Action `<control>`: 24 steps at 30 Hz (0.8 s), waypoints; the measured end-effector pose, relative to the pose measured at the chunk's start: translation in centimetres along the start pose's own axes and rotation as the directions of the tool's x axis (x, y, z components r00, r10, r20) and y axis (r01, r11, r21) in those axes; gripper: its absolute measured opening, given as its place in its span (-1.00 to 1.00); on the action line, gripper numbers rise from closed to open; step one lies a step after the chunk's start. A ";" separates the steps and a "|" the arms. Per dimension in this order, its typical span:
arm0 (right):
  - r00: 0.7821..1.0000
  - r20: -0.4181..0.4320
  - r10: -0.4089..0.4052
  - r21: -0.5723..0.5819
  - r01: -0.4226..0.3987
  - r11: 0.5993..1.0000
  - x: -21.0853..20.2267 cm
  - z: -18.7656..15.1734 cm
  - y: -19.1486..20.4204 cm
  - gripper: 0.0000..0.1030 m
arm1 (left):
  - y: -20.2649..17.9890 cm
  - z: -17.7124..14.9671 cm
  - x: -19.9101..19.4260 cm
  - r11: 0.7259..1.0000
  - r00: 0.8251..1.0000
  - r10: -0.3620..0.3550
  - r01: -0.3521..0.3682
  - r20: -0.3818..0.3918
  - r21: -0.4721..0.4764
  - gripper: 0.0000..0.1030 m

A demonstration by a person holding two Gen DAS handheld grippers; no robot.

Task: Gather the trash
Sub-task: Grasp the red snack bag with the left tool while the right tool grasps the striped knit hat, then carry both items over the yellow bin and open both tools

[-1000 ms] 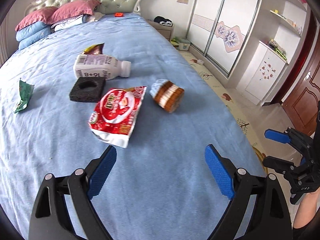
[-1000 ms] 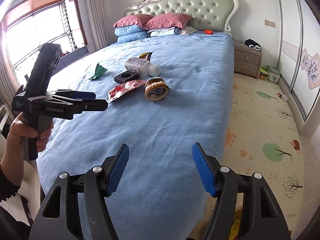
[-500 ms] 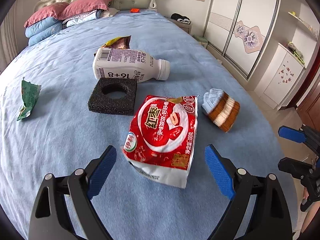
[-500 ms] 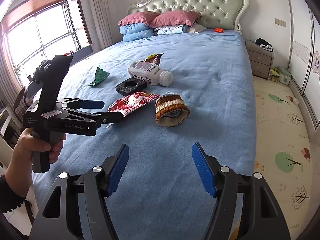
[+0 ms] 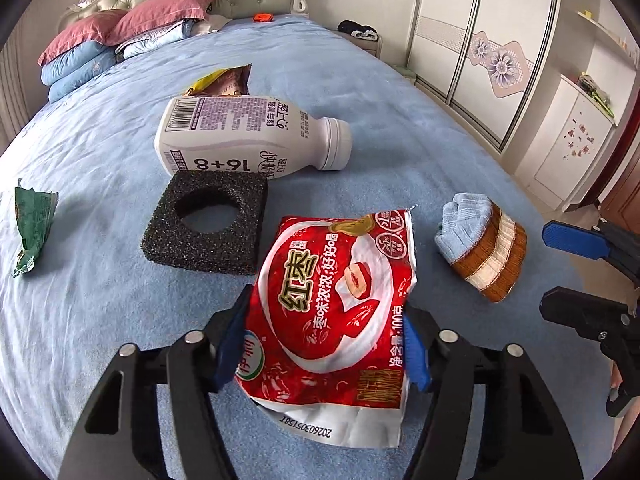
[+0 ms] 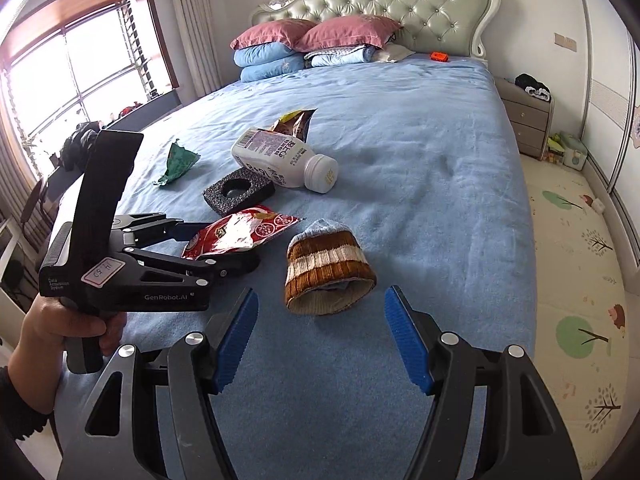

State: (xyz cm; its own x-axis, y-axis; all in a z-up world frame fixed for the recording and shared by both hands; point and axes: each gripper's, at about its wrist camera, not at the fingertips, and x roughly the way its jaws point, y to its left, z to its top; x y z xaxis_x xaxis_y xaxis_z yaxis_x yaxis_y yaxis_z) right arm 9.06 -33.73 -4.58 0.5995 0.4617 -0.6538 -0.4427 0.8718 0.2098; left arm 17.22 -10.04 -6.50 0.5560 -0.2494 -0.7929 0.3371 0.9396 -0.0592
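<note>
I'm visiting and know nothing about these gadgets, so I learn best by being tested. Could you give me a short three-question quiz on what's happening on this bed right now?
1. True or false: the left gripper has its fingers closed on the red snack bag.
2. Which item lies nearest in front of the open right gripper? A. white milk bottle B. striped knit hat C. green wrapper
3. Fill in: the black foam block has a round ____ through its middle.

Key: 1 true; 2 B; 3 hole.
</note>
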 end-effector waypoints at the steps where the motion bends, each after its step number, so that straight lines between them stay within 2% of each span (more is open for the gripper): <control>1: 1.000 0.000 -0.002 -0.002 0.002 1.000 0.2 0.1 0.1 0.26 | 0.1 0.0 -0.2 1.000 1.000 -0.009 0.009 0.005 -0.004 0.06; 3: 1.000 -0.003 -0.012 -0.013 0.012 1.000 0.5 0.3 0.2 0.26 | 0.5 -0.2 -0.8 0.999 0.999 -0.031 0.031 0.025 -0.024 -0.18; 5: 1.000 -0.005 -0.024 -0.018 0.024 1.000 0.9 0.5 0.3 0.26 | 0.8 -0.4 -1.4 0.998 0.998 -0.048 0.050 0.044 -0.045 -0.32; 12: 0.999 -0.027 -0.045 0.011 0.045 0.999 2.3 1.3 0.0 0.26 | 2.1 -0.7 -2.7 0.990 0.992 -0.094 0.102 0.086 -0.093 -0.39; 15: 0.996 -0.047 -0.078 0.024 0.079 0.997 3.2 1.8 -0.2 0.20 | 2.4 -0.7 -3.0 0.987 0.989 -0.110 0.120 0.093 -0.104 -0.39; 18: 0.994 -0.089 -0.070 0.043 0.074 0.996 4.6 2.1 -0.4 0.00 | 2.6 -0.7 -3.1 0.984 0.988 -0.124 0.135 0.093 -0.115 -0.39; 20: 0.994 -0.101 -0.046 0.055 0.052 0.997 5.1 2.1 -0.3 -0.34 | 2.6 -0.8 -3.1 0.983 0.987 -0.129 0.139 0.092 -0.118 -0.39; 23: 0.995 -0.086 -0.051 0.040 0.055 0.998 4.6 2.0 0.3 -0.54 | 2.4 -1.0 -3.3 0.981 0.986 -0.145 0.155 0.085 -0.119 -0.39; 24: 0.995 -0.079 -0.057 0.035 0.060 0.998 4.2 1.9 0.4 -0.55 | 2.2 -1.1 -3.4 0.980 0.985 -0.151 0.160 0.083 -0.118 -0.39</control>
State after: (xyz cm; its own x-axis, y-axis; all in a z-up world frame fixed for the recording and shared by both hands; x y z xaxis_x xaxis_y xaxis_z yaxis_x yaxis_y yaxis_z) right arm 12.68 -31.10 -5.89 0.5693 0.3970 -0.7200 -0.3827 0.9030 0.1953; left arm 15.25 -6.82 -4.54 0.5598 -0.4069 -0.7219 0.3295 0.9086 -0.2566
